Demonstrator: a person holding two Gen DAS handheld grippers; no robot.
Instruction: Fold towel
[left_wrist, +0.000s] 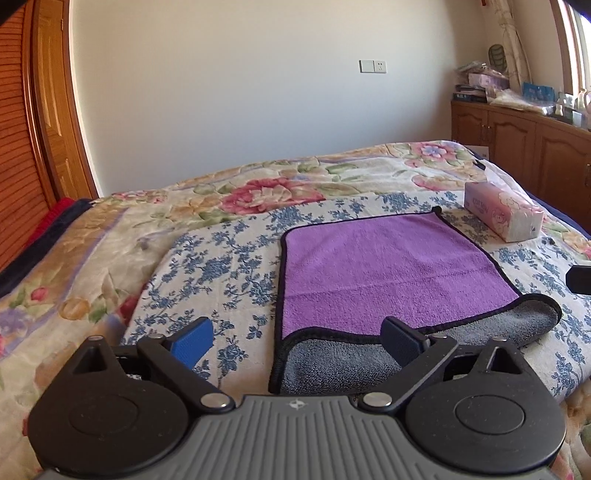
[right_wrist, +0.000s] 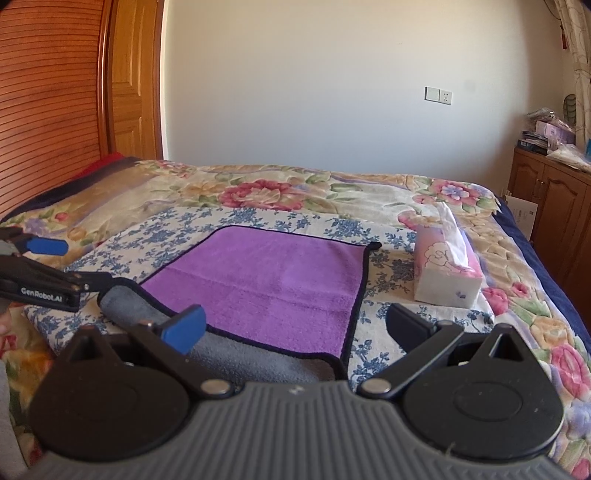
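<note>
A flowered bed (left_wrist: 110, 236) holds a purple towel (left_wrist: 388, 269), its grey near edge folded over, lying just ahead of both grippers' spread, empty fingers; left gripper (left_wrist: 295, 341), right gripper (right_wrist: 295, 328).

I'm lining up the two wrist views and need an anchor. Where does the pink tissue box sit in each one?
Left wrist: the tissue box lies at the right edge, beyond the towel's far right corner.
Right wrist: the tissue box sits right of centre, just right of the towel.
Shared landmark: the wall socket on the far wall.
</note>
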